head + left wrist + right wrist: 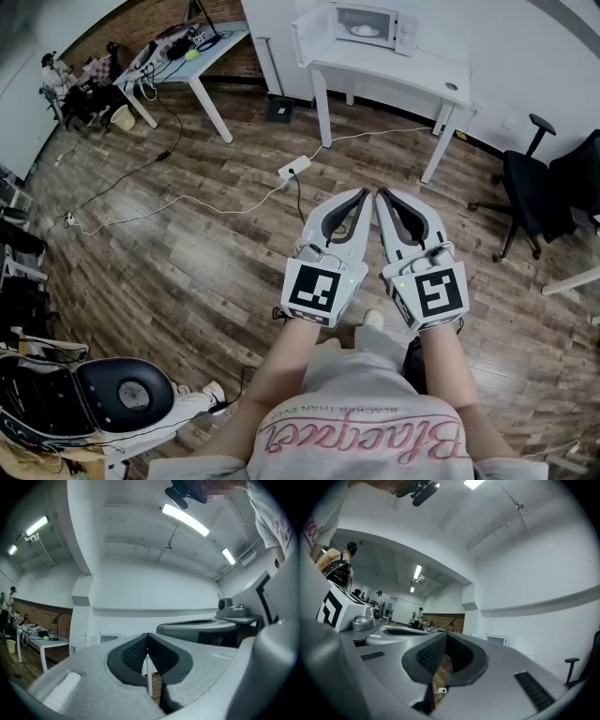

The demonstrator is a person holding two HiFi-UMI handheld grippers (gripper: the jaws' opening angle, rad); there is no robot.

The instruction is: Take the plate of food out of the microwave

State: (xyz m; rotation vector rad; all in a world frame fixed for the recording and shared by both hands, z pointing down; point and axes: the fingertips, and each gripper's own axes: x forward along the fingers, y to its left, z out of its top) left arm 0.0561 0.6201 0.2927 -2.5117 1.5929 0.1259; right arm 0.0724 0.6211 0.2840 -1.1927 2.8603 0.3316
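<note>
A white microwave [354, 28] stands far off on a white table [403, 70], its door swung open to the left. Inside it lies a plate of food [365, 30]. My left gripper [364, 194] and right gripper [382, 194] are held side by side over the wood floor, well short of the table, both pointing toward it. Each is shut with nothing between its pads. In the left gripper view the left gripper [147, 637] has its pads touching at the tip, and the microwave [105, 638] shows small beyond. The right gripper [446, 637] is likewise closed.
A power strip [293, 169] with cables lies on the floor between me and the table. A black office chair [532, 192] stands at the right. A second desk [192, 61] with clutter is at the back left. A black-and-white machine [117, 394] sits near left.
</note>
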